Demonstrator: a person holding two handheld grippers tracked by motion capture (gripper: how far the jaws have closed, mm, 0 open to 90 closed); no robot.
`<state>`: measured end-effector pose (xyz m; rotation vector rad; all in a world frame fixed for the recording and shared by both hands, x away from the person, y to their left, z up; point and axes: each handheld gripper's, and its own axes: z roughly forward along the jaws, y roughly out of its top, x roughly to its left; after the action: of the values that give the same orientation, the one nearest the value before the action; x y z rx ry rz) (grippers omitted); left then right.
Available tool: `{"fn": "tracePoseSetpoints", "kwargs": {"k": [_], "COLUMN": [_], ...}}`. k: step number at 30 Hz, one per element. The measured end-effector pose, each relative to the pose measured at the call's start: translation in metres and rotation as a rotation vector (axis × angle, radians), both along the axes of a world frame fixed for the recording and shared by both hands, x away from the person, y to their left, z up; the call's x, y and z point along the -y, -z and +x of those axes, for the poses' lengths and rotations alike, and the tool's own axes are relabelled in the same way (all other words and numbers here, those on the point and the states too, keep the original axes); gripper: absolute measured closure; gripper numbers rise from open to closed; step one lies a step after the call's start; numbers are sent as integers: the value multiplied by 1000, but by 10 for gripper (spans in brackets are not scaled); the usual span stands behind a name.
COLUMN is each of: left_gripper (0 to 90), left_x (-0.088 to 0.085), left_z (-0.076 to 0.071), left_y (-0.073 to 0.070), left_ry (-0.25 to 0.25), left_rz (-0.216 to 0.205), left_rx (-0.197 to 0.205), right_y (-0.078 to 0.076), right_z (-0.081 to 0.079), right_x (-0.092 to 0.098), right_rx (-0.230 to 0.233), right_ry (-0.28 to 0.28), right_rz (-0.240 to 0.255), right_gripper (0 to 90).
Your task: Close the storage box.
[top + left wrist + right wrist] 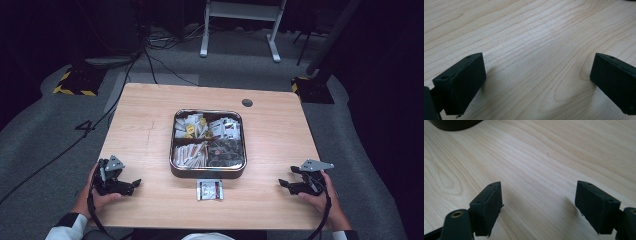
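Both tongs, left gripper [134, 184] and right gripper [283, 184], stood spread and empty at lower frame, the small white-and-red sachet [209, 190] lying untouched at bottom centre, just outside the compartmented metal tray [208, 172], sorting apparently pending.

I see the wooden table [150, 115] on grey carpet [45, 140]. At its 1 o'clock corner sits a dark round grommet [247, 103]. Beyond, at 12, stands a white frame [240, 25]; cables [160, 40] trail at 11; a hazard-striped base [75, 82] sits at 10.
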<state>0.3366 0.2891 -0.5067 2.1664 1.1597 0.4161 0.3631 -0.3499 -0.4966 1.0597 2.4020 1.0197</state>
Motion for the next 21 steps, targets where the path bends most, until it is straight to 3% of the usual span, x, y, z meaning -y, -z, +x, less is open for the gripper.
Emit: {"fn": "tracePoseSetpoints", "kwargs": {"k": [3,7,11,21], "left_gripper": [5,5,4,5], "left_x": [0,0,0,0], "left_z": [0,0,0,0], "left_y": [0,0,0,0], "left_ry": [1,2,2,3], "left_rz": [0,0,-1,0], "left_rx": [0,0,0,-1], "right_y": [5,7,7,7], "right_z": [-4,-9,-11,-10], "right_x": [3,9,9,8], "right_rx": [-1,7,19,21], "right_ry": [24,59,84,93], "right_rz": [3,50,20,17], "right_gripper": [218,218,211,198]}}
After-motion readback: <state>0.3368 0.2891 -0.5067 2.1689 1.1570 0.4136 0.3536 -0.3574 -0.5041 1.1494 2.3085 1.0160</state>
